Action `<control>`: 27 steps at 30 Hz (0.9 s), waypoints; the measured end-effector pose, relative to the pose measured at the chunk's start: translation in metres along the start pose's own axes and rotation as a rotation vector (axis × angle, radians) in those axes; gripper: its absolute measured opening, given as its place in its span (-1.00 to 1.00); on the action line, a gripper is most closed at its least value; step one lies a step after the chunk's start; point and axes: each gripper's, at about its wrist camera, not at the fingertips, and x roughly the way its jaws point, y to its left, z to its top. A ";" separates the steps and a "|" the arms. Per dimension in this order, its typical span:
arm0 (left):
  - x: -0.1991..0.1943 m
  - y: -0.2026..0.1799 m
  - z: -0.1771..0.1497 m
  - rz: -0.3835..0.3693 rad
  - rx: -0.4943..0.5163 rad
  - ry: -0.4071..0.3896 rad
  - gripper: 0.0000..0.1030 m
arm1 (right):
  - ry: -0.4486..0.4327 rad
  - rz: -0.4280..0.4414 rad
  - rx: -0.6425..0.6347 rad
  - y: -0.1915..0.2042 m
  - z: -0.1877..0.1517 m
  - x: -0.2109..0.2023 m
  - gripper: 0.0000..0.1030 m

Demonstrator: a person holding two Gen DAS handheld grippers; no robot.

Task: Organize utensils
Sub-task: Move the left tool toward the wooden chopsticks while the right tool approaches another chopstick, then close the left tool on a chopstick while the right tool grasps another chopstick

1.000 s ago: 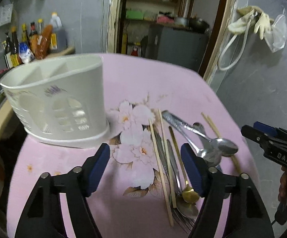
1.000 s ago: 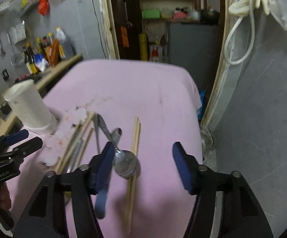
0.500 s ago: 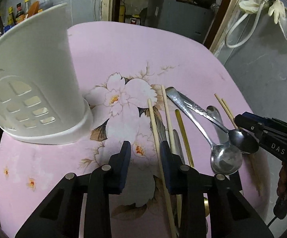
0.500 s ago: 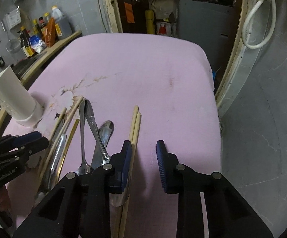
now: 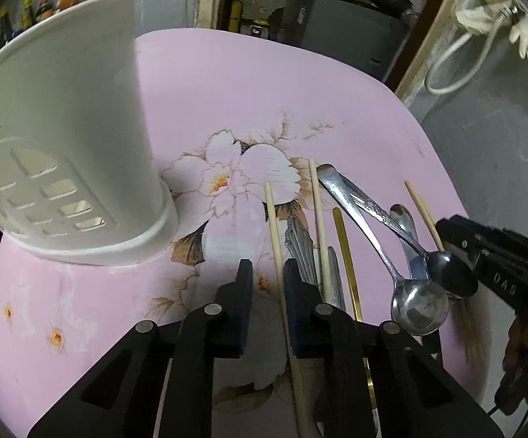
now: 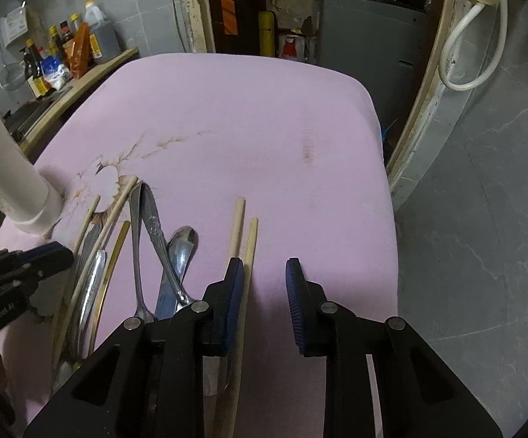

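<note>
Your left claw (image 5: 267, 262), just narrowed but clamping nothing, has the leftmost chopstick (image 5: 273, 219) lengthwise in its gap (hard against the right side); your right claw (image 6: 264, 262), also just narrowed and unclamped, frames the rightmost chopstick (image 6: 251, 241) the same way.

- I see a pink tablecloth (image 5: 249, 102) printed with white, brown-leaved flowers.
- The utensil holder (image 5: 63, 138) is plain white, with a small purple motif on its side.
- My left gripper (image 5: 267, 273) and right gripper (image 6: 264, 273) are black with dark blue pads.
- The chopsticks (image 6: 244, 241) are pale wood.
- The spoons (image 5: 419, 306) are shiny silver; one slim utensil (image 5: 344, 244) is gold.
</note>
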 end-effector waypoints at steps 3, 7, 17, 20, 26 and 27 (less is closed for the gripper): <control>0.000 0.000 0.001 -0.009 0.000 0.016 -0.69 | 0.017 -0.008 -0.026 0.006 -0.002 0.004 -0.59; 0.007 -0.006 0.012 0.014 0.049 0.045 -0.67 | 0.049 -0.057 -0.073 0.015 0.002 0.012 -0.58; 0.004 0.004 0.019 -0.029 -0.002 0.079 -0.95 | 0.081 0.006 0.042 0.002 0.008 0.013 -0.91; -0.006 0.009 0.013 -0.046 -0.021 0.068 -0.96 | 0.064 0.093 0.117 -0.010 0.007 0.007 -0.95; -0.037 0.007 -0.006 -0.082 -0.028 -0.018 -0.96 | 0.004 0.128 0.161 -0.015 -0.009 -0.012 -0.95; -0.041 0.008 -0.010 -0.074 -0.029 -0.019 -0.96 | -0.007 0.141 0.179 -0.017 -0.012 -0.014 -0.95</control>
